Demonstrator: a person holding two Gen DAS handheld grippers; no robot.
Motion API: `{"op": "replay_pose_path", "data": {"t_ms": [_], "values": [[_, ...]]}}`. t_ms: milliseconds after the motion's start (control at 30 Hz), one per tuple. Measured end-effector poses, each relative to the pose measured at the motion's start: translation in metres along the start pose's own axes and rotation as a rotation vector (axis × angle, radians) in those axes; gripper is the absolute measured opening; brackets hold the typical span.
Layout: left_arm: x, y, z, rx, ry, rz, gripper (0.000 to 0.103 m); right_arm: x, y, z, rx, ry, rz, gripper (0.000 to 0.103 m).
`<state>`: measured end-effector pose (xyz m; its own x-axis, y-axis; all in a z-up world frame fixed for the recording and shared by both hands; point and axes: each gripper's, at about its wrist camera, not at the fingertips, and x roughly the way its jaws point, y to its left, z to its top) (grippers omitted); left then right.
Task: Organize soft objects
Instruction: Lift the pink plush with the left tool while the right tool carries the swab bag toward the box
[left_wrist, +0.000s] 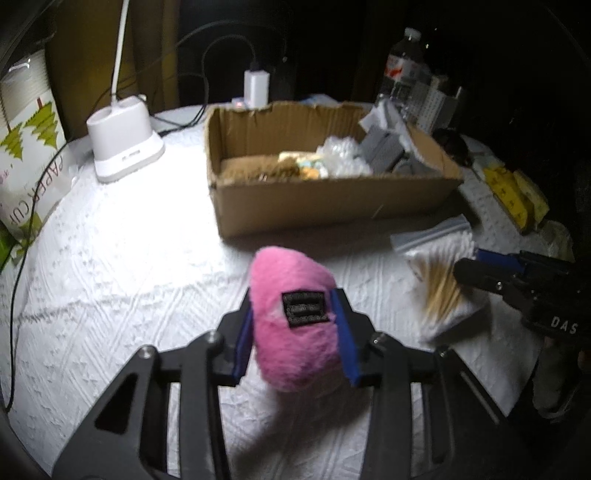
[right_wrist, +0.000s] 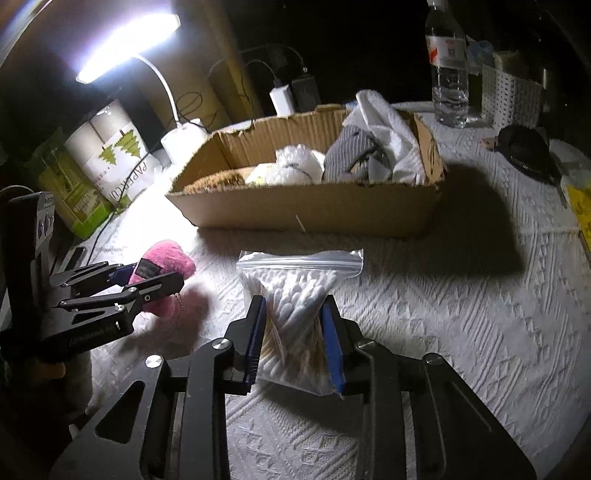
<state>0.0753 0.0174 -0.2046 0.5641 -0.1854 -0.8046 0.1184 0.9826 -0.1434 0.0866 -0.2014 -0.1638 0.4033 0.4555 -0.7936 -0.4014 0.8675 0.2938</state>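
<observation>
Two tongs loaded | left tongs (left_wrist: 295, 332): pink plush (left_wrist: 291, 325), underside hidden

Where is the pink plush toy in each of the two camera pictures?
Left wrist view: the pink plush toy sits low in the centre, squeezed between the left tool's blue pads.
Right wrist view: the toy is at the left, mid-height, held in the left tool coming in from the left edge.
Shared landmark: the cardboard box behind it.
</observation>
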Motion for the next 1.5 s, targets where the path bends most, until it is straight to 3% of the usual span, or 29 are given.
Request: {"op": "replay_pose_path", "data": {"t_ms": [200,433,567,700,900,1100,1500], "values": [[-0.011,-0.006,0.01,0.015,-0.03,-0.018,0.04,-0.01,0.001,0.01,-0.011,-0.026,-0.005,0.021],[-0.019,-0.005,0.012,0.019,-0.052,-0.02,0.04,0.006,-0.002,0.009,0.007,0.034,-0.022,0.023],[-0.017,-0.003,0.009,0.015,-0.049,-0.025,0.04,0.019,-0.002,0.003,0.018,0.069,-0.043,0.047],[-0.017,0.0,0.008,0.014,-0.053,-0.032,0.04,0.029,0.0,0.003,0.018,0.094,-0.072,0.058],[-0.02,0.004,0.009,0.012,-0.065,-0.042,0.04,0.045,-0.003,-0.001,0.049,0.117,-0.083,0.058],[-0.024,0.011,0.013,0.001,-0.082,-0.044,0.04,0.038,0.012,0.006,-0.021,0.091,-0.084,0.039],[-0.043,0.026,0.031,-0.015,-0.147,-0.03,0.04,0.019,0.051,0.034,-0.102,0.027,-0.029,0.036]]}}
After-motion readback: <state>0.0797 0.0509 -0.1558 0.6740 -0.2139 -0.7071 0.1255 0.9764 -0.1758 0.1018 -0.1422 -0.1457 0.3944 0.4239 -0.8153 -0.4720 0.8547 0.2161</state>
